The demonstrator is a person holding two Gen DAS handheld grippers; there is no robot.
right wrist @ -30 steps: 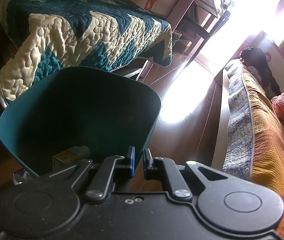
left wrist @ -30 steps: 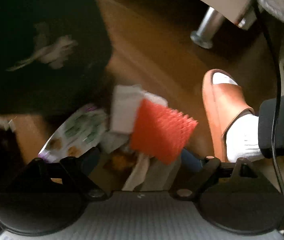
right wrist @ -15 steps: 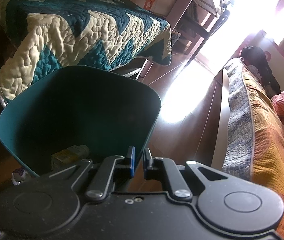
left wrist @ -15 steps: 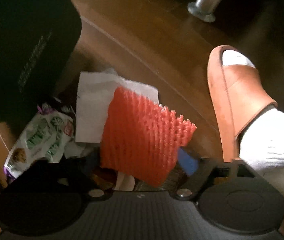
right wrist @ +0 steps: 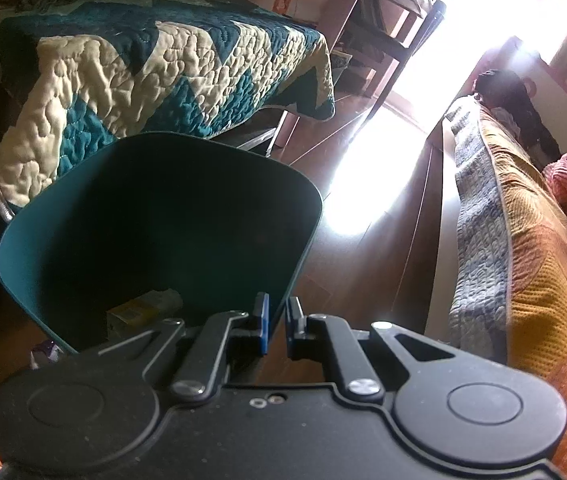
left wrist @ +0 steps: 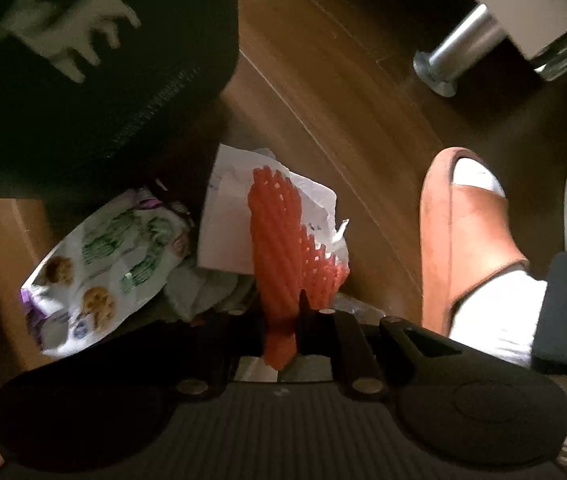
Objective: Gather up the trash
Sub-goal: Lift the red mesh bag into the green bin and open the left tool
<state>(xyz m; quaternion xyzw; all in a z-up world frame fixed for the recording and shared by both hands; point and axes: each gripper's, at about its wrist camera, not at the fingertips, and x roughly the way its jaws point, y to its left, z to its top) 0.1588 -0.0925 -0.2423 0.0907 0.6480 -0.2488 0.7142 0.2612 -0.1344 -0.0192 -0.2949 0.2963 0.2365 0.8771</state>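
Note:
My left gripper (left wrist: pixel 281 320) is shut on an orange foam net sleeve (left wrist: pixel 279 240), which stands up folded between the jaws above a pile of trash on the wooden floor. Under it lie a white paper sheet (left wrist: pixel 227 216) and a printed snack wrapper (left wrist: pixel 103 264). My right gripper (right wrist: pixel 276 320) is shut on the rim of a teal trash bin (right wrist: pixel 155 216), tilted so its inside faces me. A yellowish crumpled wrapper (right wrist: pixel 143 310) lies in the bin's bottom.
A foot in an orange slipper (left wrist: pixel 463 232) with a white sock stands right of the pile. A dark garment (left wrist: pixel 83 80) hangs at the upper left. A metal furniture leg (left wrist: pixel 455 56) is beyond. A quilted bed (right wrist: pixel 155 64) and a sofa (right wrist: pixel 523 240) flank a sunlit floor strip.
My left gripper has closed on the orange net, which was flat and is now squeezed upright between the jaws. The right gripper and bin have barely moved.

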